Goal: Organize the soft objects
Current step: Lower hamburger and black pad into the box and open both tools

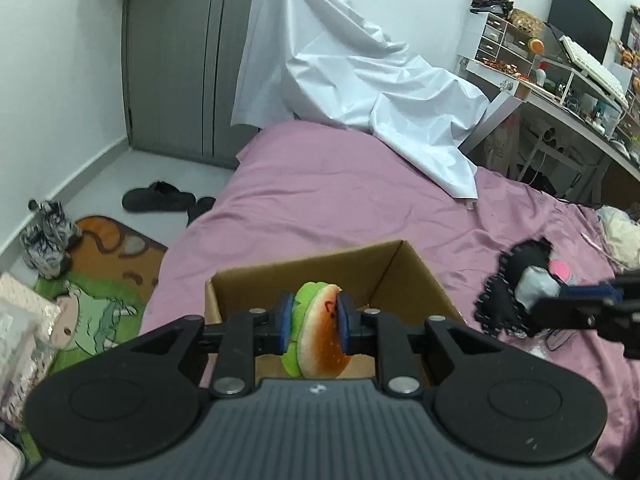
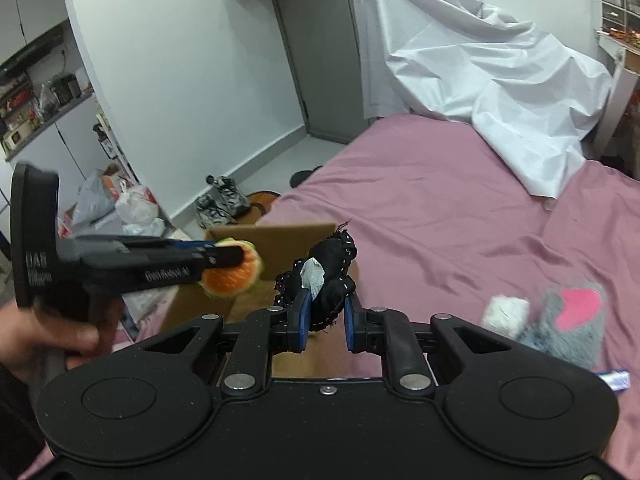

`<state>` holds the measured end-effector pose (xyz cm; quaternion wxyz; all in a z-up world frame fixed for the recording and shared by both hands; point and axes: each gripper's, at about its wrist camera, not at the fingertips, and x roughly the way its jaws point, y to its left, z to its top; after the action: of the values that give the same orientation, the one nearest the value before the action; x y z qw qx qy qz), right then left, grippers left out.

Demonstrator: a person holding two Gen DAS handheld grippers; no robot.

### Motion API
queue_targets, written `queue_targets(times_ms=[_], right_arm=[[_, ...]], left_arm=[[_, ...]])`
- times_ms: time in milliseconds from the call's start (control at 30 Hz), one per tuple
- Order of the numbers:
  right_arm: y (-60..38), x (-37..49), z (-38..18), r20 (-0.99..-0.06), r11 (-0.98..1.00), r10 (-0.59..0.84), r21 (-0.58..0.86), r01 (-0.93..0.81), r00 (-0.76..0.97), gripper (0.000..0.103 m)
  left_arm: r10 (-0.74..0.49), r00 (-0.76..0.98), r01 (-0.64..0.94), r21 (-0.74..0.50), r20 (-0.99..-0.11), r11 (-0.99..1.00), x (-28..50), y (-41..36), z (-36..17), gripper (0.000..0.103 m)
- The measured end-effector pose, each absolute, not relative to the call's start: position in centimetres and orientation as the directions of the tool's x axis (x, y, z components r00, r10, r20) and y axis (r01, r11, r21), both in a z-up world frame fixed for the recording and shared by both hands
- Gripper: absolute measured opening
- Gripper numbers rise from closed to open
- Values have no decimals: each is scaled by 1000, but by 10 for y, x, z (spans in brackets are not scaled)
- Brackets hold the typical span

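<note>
Two grippers are seen above a pink bed. A plush burger is pinched tightly by the left gripper, low in the left wrist frame's centre, over the open cardboard box, inside its rim. A black lacy bundle is clamped by the right gripper at that frame's centre, just right of the box edge. Bare bedding is left beyond the box, up to a white sheet.

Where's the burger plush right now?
The burger plush is clamped between the left gripper's fingers, held over the open cardboard box on the pink bed; the right wrist view shows it at left, beside the black fabric bundle.
</note>
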<state>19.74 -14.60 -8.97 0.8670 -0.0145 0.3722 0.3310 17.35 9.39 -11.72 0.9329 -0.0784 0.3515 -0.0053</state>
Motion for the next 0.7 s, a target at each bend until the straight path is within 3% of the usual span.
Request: queue_targets(times_ms=[133, 400, 700], right_arm=[[-133, 203, -94, -663, 773, 563, 213, -597, 493, 17], [-111, 207, -104, -683, 752, 563, 188, -632, 466, 18], [-99, 215, -104, -670, 746, 579, 208, -633, 464, 18]], left_arm=[[-66, 736, -56, -157, -674, 986, 178, 96, -122, 26], [-21, 754, -94, -141, -656, 986, 170, 101, -117, 68], [47, 762, -200, -166, -645, 966, 147, 112, -106, 79]])
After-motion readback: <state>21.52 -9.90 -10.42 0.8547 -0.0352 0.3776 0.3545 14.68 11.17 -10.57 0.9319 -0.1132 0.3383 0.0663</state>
